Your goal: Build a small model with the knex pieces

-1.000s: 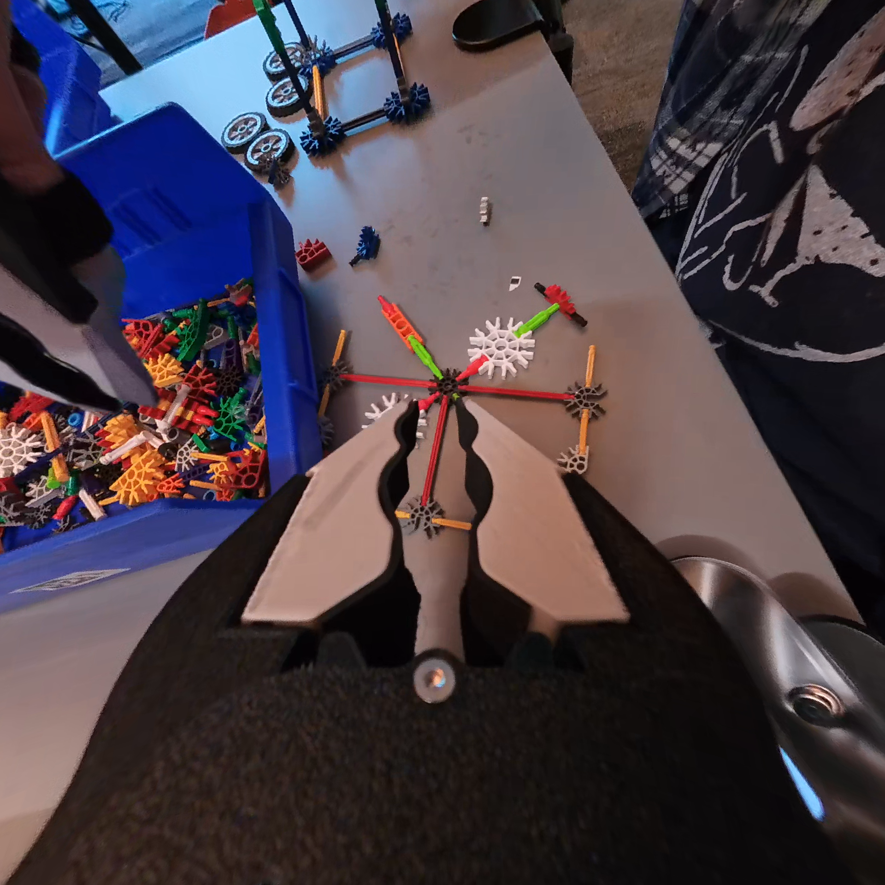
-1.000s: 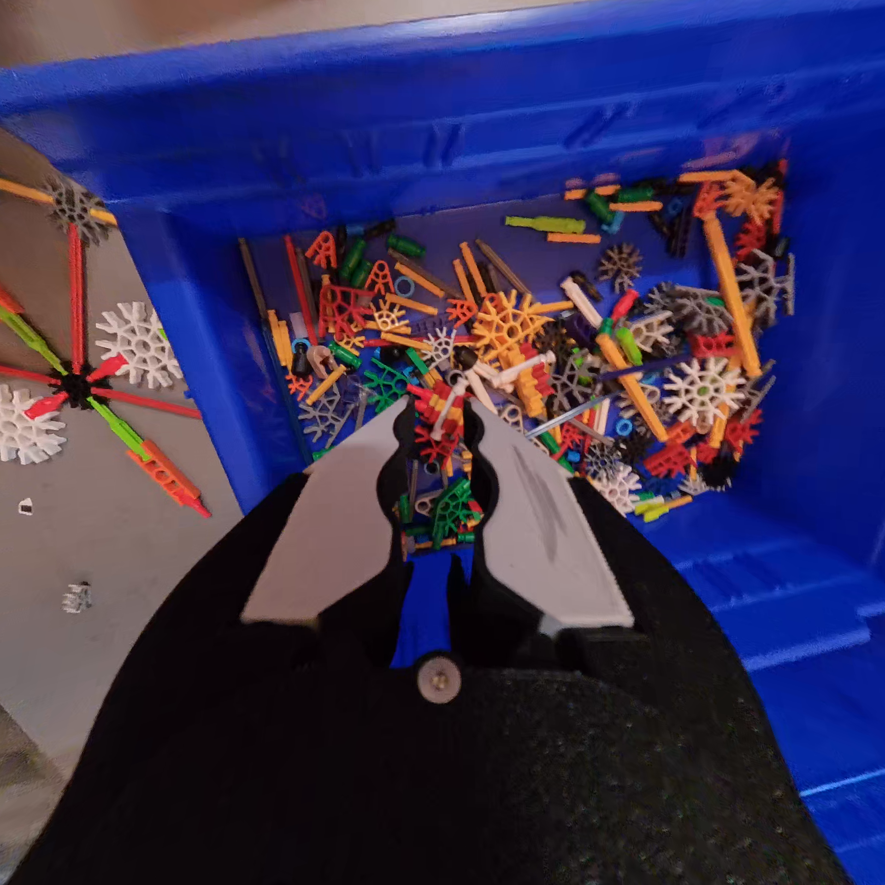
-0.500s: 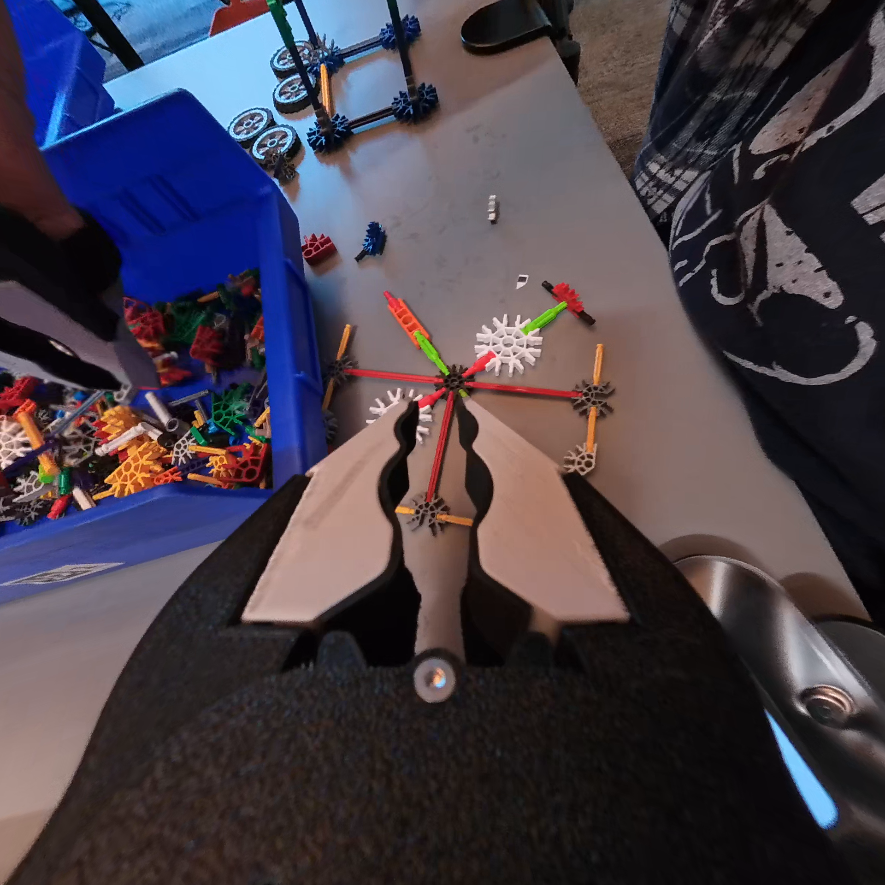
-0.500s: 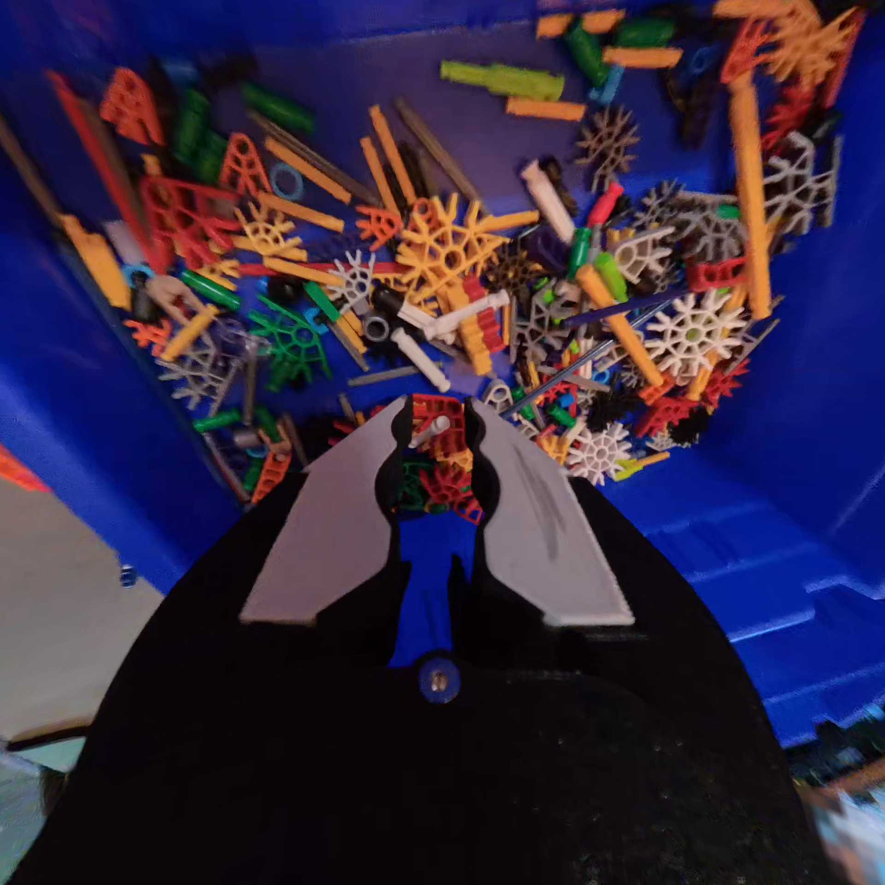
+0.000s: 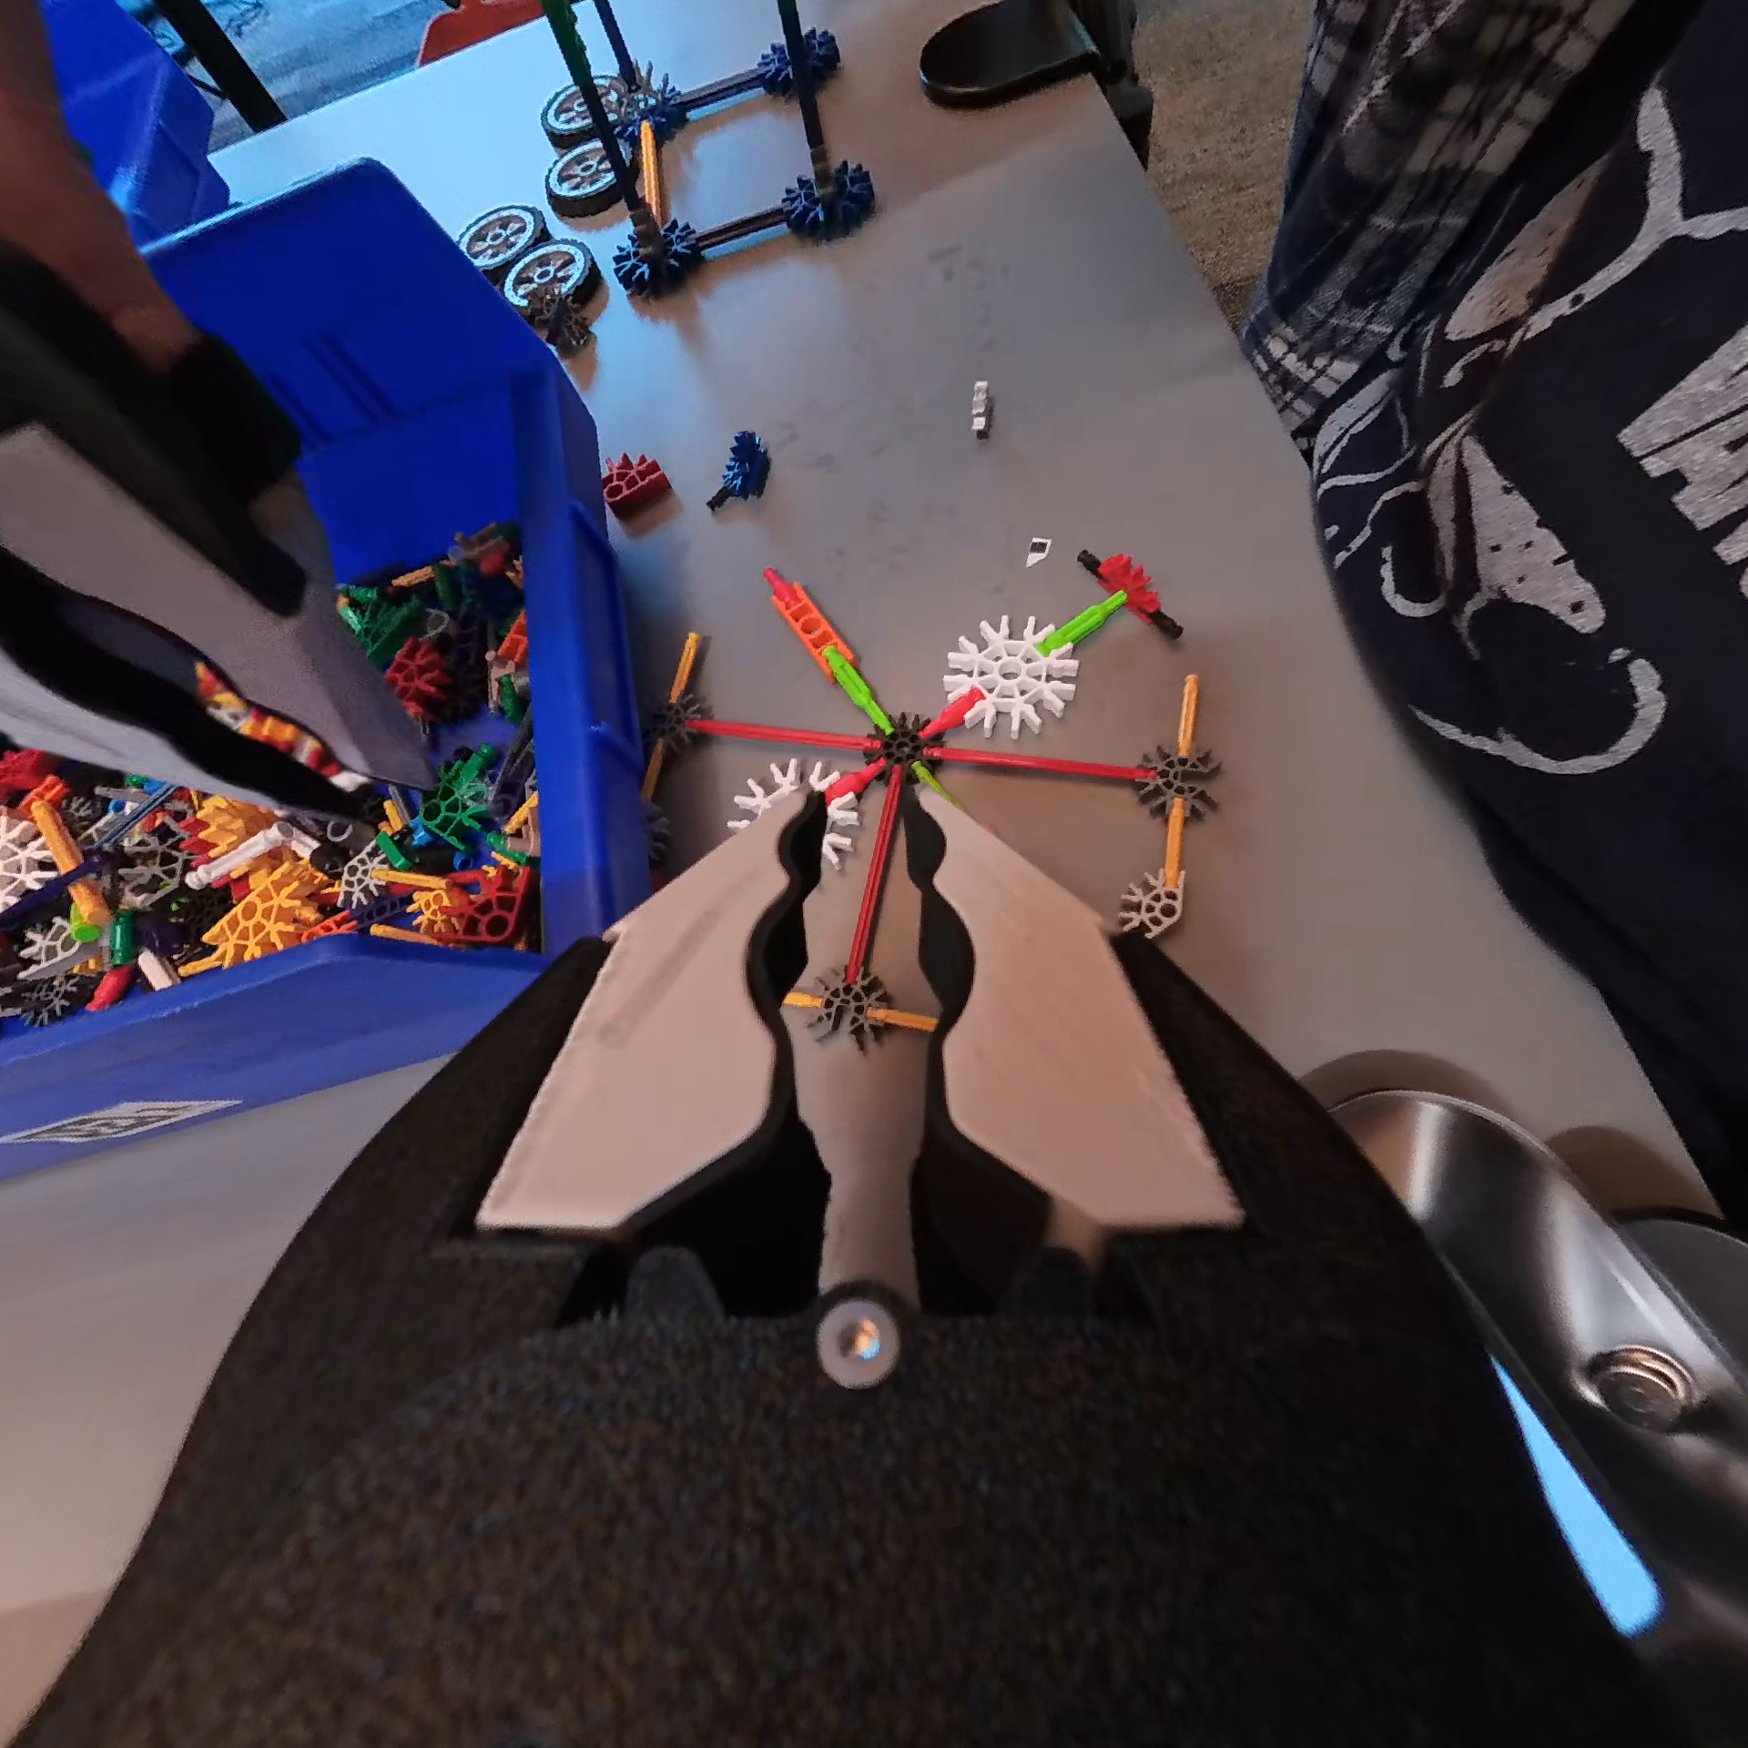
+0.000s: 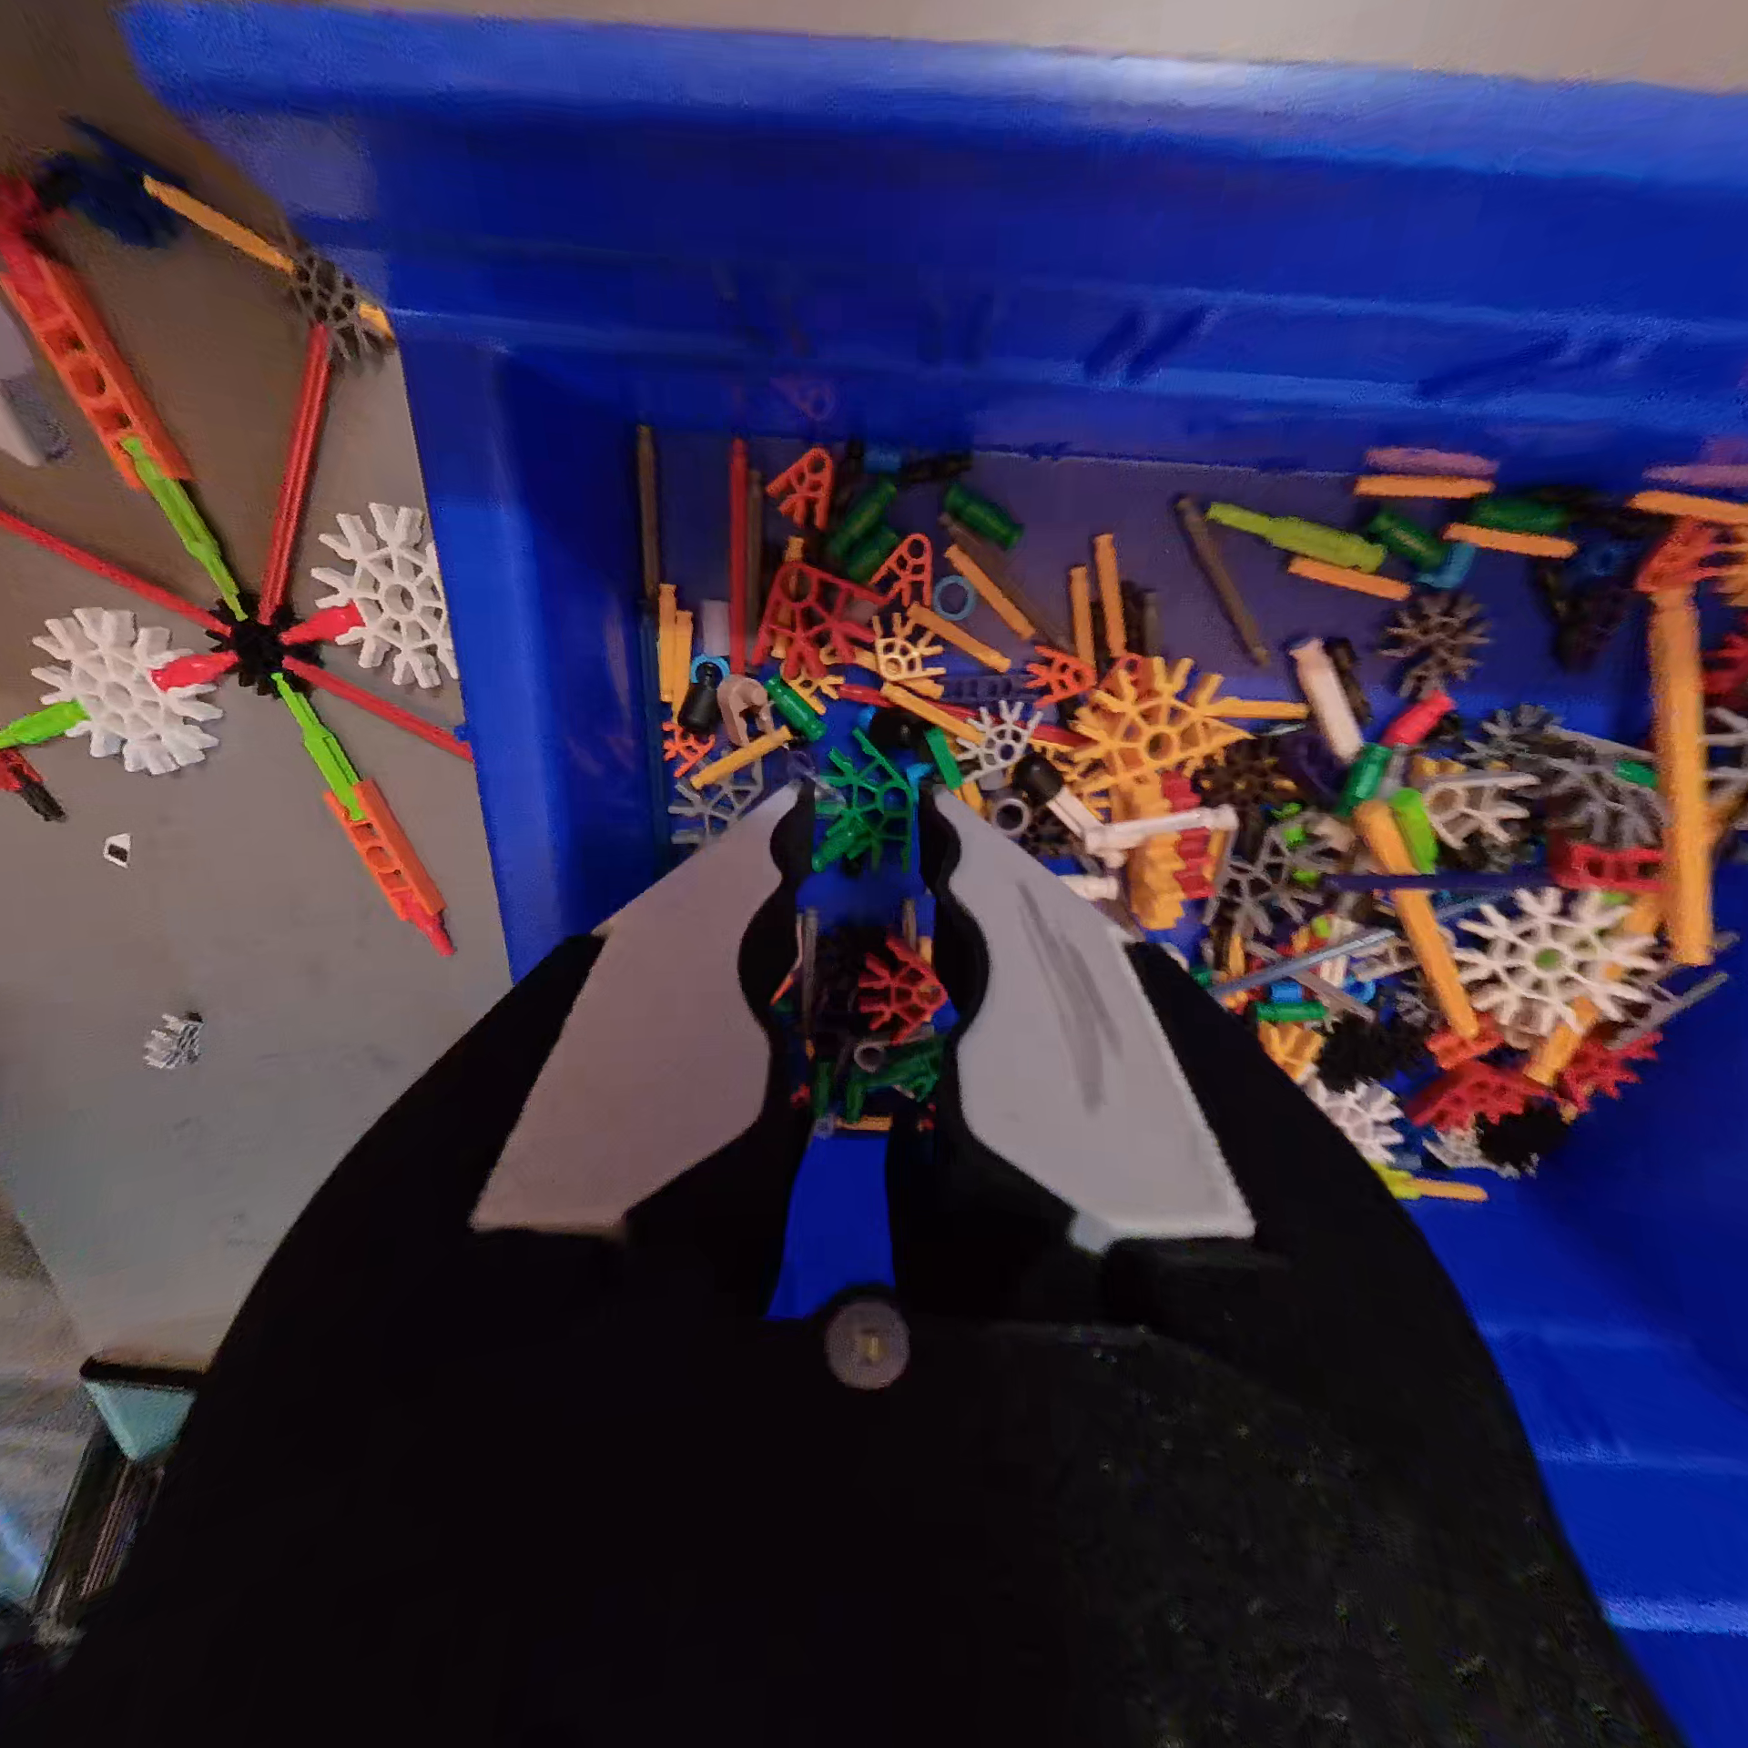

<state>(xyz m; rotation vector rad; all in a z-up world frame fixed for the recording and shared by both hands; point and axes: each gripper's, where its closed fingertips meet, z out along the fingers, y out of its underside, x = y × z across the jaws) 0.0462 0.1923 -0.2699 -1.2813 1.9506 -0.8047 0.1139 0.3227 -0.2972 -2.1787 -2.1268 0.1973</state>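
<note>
A flat spoke assembly lies on the grey table (image 5: 946, 378): a black hub (image 5: 903, 742) with red rods, green and orange pieces, and grey connectors at the rod ends. My left gripper (image 5: 863, 804) is open by a narrow gap and empty, just above one red rod (image 5: 875, 880). My right gripper (image 6: 865, 799) is open and empty, over the blue bin (image 6: 946, 284) of loose rods and connectors. A green connector (image 6: 875, 832) lies just past its tips. The right gripper also shows in the left wrist view (image 5: 393, 795). The hub shows in the right wrist view (image 6: 253, 643).
Two white snowflake connectors (image 5: 1010, 673) lie by the hub. A wheeled rod frame (image 5: 662, 189) stands at the back. A red connector (image 5: 636, 482) and a blue one (image 5: 742, 468) lie beside the bin. A person in a dark printed shirt (image 5: 1513, 473) is at the right edge. The tips of one gripper are about 15 cm away from the tips of the other. The red rod (image 5: 875, 880) lies some 5 cm from my left tips, 12 cm from my right tips. Seen from the right wrist view (image 6: 287, 441) as well. My left gripper is the nearer one to the black hub (image 5: 903, 742): about 6 cm, against 15 cm. It is also in sight in the right wrist view (image 6: 247, 626).
My right gripper dipped low into the bin's parts half a second ago and has pulled back up, still open. My left gripper has hardly moved.
</note>
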